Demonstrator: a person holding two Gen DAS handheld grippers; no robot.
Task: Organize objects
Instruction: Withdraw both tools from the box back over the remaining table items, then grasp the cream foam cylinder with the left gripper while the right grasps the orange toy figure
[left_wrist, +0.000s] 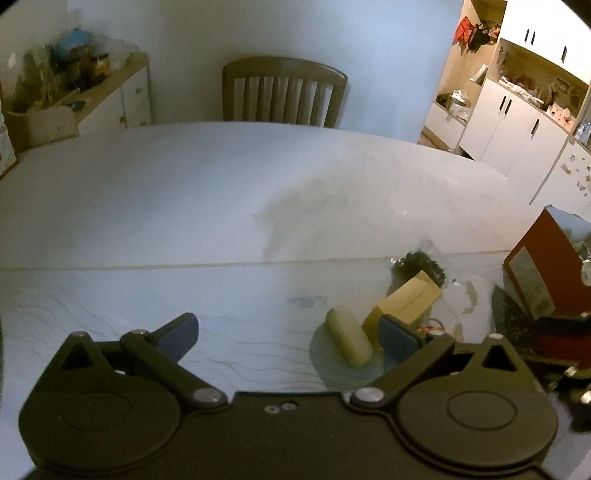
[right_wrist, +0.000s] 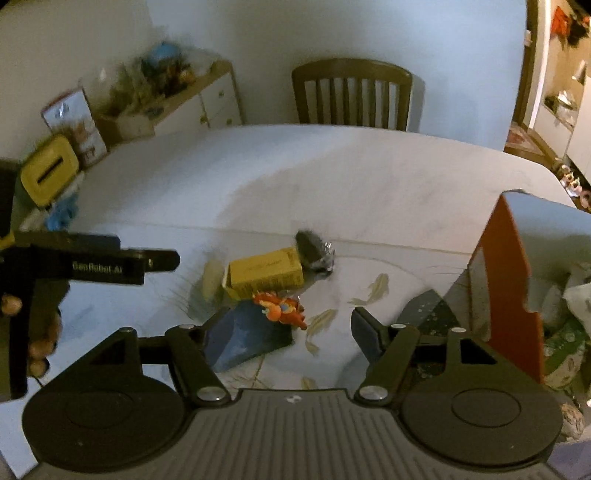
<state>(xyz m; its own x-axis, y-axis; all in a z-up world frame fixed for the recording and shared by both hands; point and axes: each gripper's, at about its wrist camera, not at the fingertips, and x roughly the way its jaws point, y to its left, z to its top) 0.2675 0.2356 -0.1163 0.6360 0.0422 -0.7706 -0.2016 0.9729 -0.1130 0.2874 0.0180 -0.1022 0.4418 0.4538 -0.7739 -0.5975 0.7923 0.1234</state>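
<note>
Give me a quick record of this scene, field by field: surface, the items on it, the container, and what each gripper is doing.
surface: white table
items: yellow box lying on its side; pale soap bar beside it; dark scrubber behind it; orange toy in front
container: red box at the right, open, holding bags
left gripper: open, empty, soap bar near its right finger
right gripper: open, empty, orange toy just ahead
background: wooden chair

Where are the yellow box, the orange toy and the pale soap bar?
yellow box (right_wrist: 266, 273): right wrist view, its long side face.
orange toy (right_wrist: 282, 308): right wrist view, its body.
pale soap bar (left_wrist: 349, 336): left wrist view, its top.
</note>
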